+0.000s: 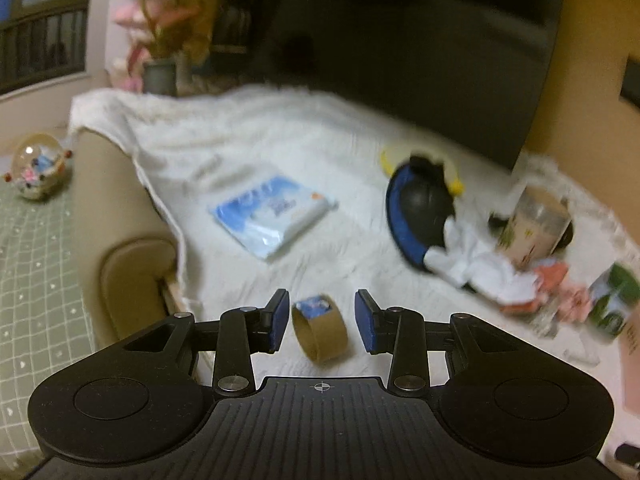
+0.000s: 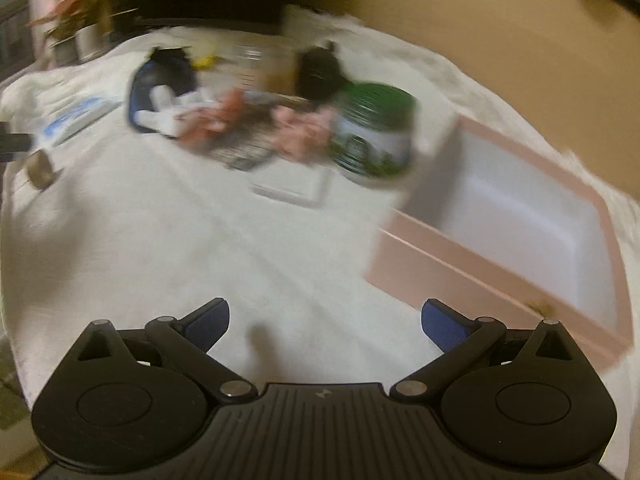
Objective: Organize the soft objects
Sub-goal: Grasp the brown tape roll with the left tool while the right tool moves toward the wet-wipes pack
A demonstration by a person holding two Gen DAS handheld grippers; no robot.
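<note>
- Two claws, neither holding anything: left gripper (image 1: 321, 321) stands part-open with a cardboard tape roll (image 1: 319, 330) lying on the blanket between its pads, untouched; right gripper (image 2: 325, 326) gapes wide over bare blanket.
- Ahead of both, the soft pile (image 2: 224, 120) sits unsorted.
- Right of the right claw, pink box (image 2: 500, 268) looks empty, so basically nothing's done yet.

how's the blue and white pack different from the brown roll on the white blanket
The blue and white pack is flat, rectangular and soft-looking; the brown roll is a hollow ring, seemingly cardboard. The pack lies flat farther up the white blanket; the roll lies tilted near the left gripper, in line with the gap between its fingers, which do not press it. The pack looks larger in this view. Both rest on the blanket.
</note>
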